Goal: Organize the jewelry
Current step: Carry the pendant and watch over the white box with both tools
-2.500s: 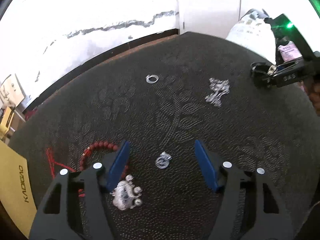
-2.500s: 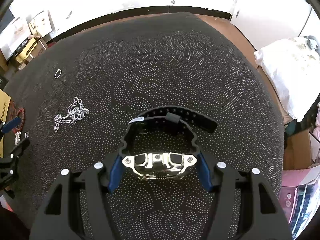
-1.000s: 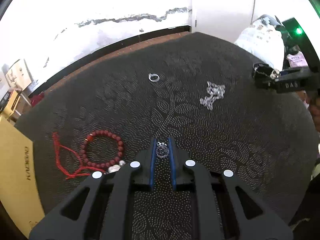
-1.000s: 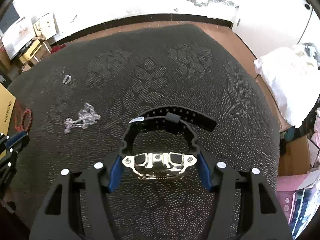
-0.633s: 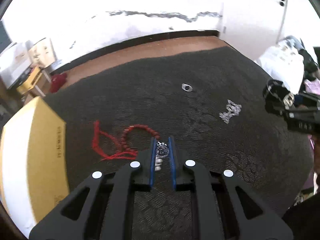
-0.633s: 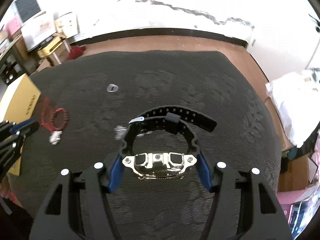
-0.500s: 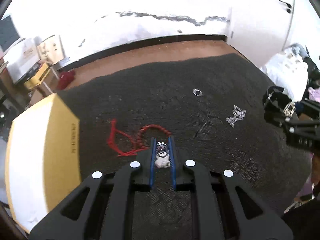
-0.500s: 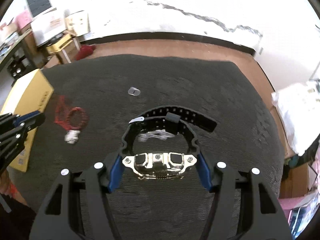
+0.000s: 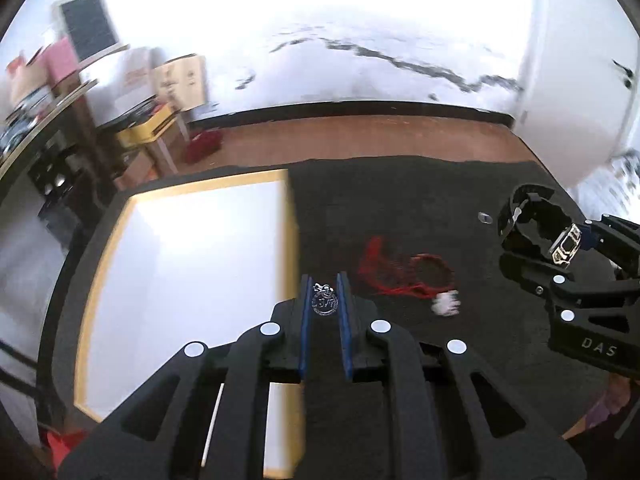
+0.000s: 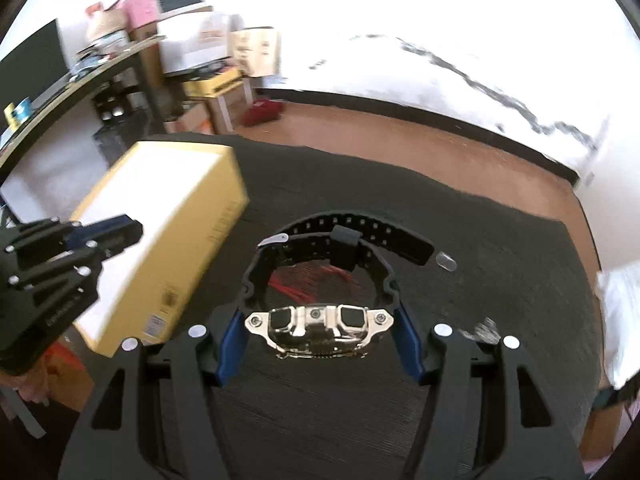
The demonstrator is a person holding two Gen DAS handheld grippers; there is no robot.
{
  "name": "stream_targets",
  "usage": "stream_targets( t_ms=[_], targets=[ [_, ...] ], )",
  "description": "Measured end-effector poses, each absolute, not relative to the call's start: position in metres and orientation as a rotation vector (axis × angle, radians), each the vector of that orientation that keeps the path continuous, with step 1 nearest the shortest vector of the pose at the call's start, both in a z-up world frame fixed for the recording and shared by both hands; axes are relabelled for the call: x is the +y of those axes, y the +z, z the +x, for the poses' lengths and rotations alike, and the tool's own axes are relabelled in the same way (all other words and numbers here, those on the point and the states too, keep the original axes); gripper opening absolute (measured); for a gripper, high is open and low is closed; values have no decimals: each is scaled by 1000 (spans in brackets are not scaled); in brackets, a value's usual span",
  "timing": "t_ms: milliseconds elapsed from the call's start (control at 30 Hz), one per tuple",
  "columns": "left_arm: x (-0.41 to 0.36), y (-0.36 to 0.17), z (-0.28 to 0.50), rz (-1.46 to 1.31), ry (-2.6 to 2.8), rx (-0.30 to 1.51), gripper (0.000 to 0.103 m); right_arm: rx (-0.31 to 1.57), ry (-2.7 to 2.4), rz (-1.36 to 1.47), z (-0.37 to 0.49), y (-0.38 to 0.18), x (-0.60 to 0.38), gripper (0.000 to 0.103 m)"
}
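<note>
Two grippers are hanging over a dark patterned cloth [image 9: 460, 360] that is covering the table. Lying at nine o'clock in the left wrist view is a yellow box [image 9: 188, 280] with a white top, the biggest thing on the cloth; the right wrist camera is showing it at ten o'clock. The right gripper [image 10: 318, 340] is clamping a black-strapped watch [image 10: 320, 330] by its silver case, blue pads pressing on both sides, strap looping up toward twelve o'clock. From the left camera that watch is showing at three o'clock. The left gripper [image 9: 325, 304] is standing nearly pressed together, pinching a small round silver charm [image 9: 324, 303] right at the box's near edge. On the cloth at two o'clock from the charm a red bead bracelet [image 9: 430, 272] with red cord is lying, a small white-silver piece [image 9: 444, 304] just beside it. A silver ring [image 9: 485, 217] is resting farther off, near the watch strap.
</note>
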State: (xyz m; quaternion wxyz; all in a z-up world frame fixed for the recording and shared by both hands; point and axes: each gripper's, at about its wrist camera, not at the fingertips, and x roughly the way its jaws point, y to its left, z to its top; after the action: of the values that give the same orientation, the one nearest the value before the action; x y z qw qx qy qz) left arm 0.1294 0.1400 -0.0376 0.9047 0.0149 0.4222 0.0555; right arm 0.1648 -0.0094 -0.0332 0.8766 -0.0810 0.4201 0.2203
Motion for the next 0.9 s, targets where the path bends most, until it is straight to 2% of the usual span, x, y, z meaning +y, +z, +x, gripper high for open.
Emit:
stream_targets(
  t_ms=[367, 900],
  targets=[
    [274, -51, 102, -97, 292, 881, 13, 834, 610, -259, 146, -12, 136, 61],
    [342, -126, 132, -158, 376, 1051, 13, 823, 676, -267, 137, -11, 201, 61]
  ],
)
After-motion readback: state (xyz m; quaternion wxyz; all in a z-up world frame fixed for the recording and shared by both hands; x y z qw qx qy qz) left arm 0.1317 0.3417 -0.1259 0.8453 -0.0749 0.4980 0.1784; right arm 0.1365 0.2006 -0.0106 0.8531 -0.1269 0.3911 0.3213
